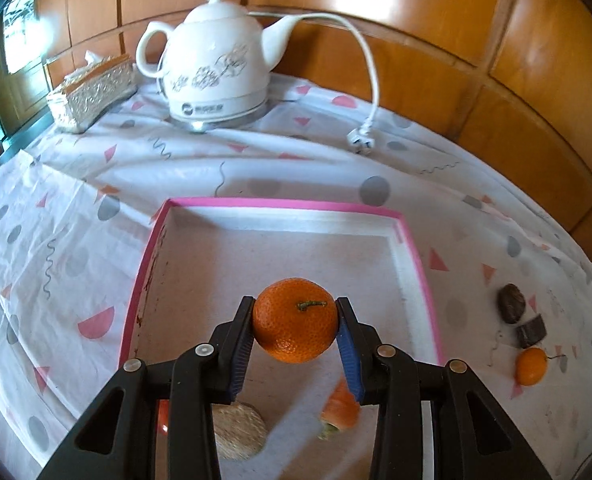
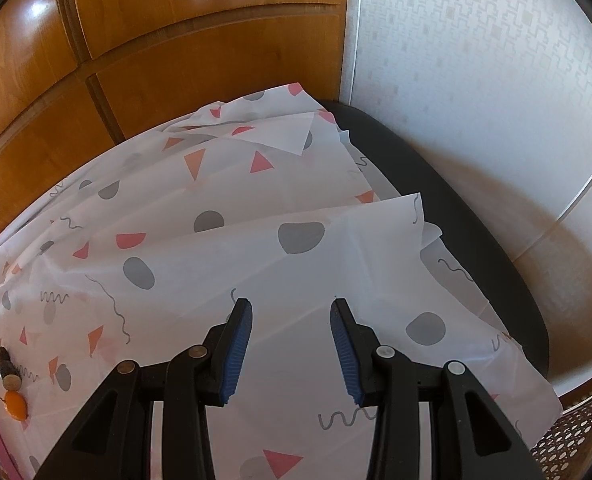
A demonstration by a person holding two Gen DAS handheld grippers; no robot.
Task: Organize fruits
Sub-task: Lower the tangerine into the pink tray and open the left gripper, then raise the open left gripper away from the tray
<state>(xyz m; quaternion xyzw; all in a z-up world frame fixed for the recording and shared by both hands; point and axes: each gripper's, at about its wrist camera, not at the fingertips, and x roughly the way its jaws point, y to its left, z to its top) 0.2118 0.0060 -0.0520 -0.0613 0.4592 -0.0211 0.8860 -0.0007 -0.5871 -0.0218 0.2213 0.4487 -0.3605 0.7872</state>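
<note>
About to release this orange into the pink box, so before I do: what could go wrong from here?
1. The orange is held only at its sides by the left gripper, above the pink-rimmed box; released from here it may roll or bounce.
2. A carrot piece and a round woven item lie beneath, so it could knock them.
3. The small orange and two dark pieces remain outside the box, near its right wall.

Open tray (image 1: 410, 280) floor beyond carrot (image 1: 338, 410).
</note>
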